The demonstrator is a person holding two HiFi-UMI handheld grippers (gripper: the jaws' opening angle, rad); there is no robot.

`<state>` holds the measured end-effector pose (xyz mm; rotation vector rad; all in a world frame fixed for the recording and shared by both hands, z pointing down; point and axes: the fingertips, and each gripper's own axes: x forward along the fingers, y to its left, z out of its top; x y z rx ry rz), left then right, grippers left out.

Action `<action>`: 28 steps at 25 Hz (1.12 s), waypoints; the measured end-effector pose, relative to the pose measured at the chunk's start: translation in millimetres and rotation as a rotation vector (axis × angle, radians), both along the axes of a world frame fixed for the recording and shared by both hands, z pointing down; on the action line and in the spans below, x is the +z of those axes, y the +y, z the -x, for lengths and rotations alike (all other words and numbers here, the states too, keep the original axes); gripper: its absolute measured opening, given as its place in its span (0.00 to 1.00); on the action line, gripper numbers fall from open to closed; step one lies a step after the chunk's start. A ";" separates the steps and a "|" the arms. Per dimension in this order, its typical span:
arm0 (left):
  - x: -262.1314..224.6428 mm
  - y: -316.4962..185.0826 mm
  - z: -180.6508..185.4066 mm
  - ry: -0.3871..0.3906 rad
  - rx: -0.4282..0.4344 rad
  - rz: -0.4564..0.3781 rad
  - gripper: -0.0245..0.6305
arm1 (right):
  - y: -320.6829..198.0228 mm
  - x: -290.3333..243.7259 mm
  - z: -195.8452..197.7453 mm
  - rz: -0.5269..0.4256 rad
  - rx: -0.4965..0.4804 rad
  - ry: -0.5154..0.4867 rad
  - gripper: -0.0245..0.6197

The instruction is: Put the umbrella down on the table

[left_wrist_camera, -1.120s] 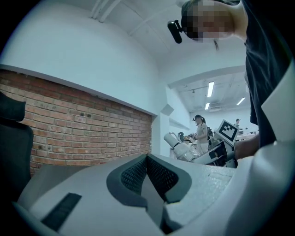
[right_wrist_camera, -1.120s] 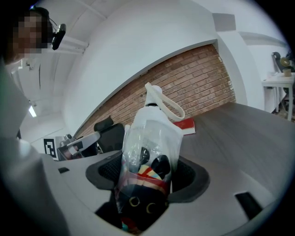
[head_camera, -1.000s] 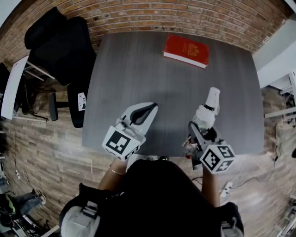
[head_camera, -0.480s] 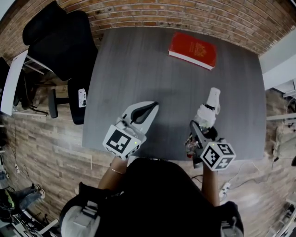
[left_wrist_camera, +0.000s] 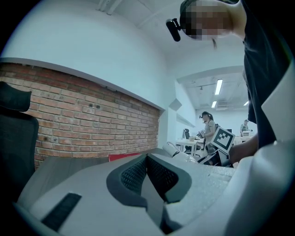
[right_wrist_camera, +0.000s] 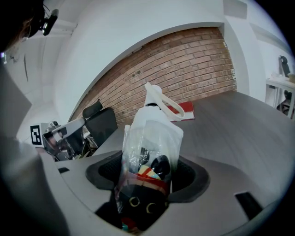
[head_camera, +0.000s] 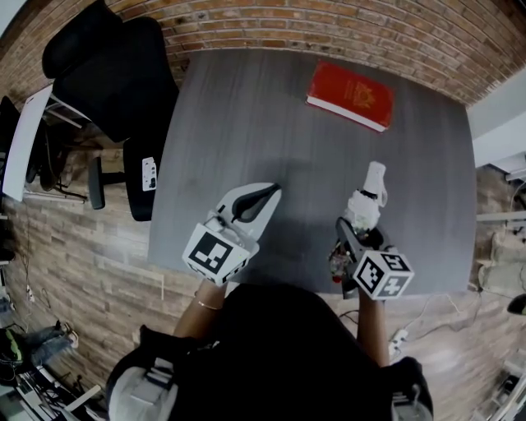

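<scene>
Right, the umbrella (right_wrist_camera: 146, 159) is folded up inside a clear plastic sleeve (right_wrist_camera: 156, 131), and the sleeve is gripped by the right tongs (right_wrist_camera: 146, 173), whose dark pads stand wide and press on either side of the wrapped bundle. Dark fabric with coloured stripes shows through the plastic, and the white handle (head_camera: 375, 175) with its white strap loop (right_wrist_camera: 174, 103) sticks out past the tips, pointing toward the far side. In the head view the umbrella hangs over the near right part of the grey surface (head_camera: 246, 123), close to the front edge; I cannot tell whether it touches the top. Over on the other side, the left tongs (head_camera: 267, 191) are pressed together with nothing between them, hovering over the near left part of the surface, well apart from the umbrella. A red book (head_camera: 351, 95) lies flat at the far right, well beyond the handle, with bare tabletop between. A black office chair (head_camera: 107, 74) stands off the far left corner, and a brick wall (head_camera: 329, 25) runs along the far edge.
</scene>
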<state>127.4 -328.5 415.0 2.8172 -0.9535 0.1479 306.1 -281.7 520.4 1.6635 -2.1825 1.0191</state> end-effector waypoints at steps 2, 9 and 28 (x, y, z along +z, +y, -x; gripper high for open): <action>1.7 -2.9 2.1 -0.005 -0.005 0.002 0.04 | -2.8 7.4 0.7 0.020 -0.002 0.000 0.49; 4.3 -11.7 10.4 -0.007 -0.020 0.005 0.04 | -10.8 28.2 3.6 0.079 -0.001 0.000 0.49; 13.5 -22.4 29.0 -0.011 -0.066 0.022 0.04 | -14.4 80.4 5.9 0.207 -0.013 0.014 0.49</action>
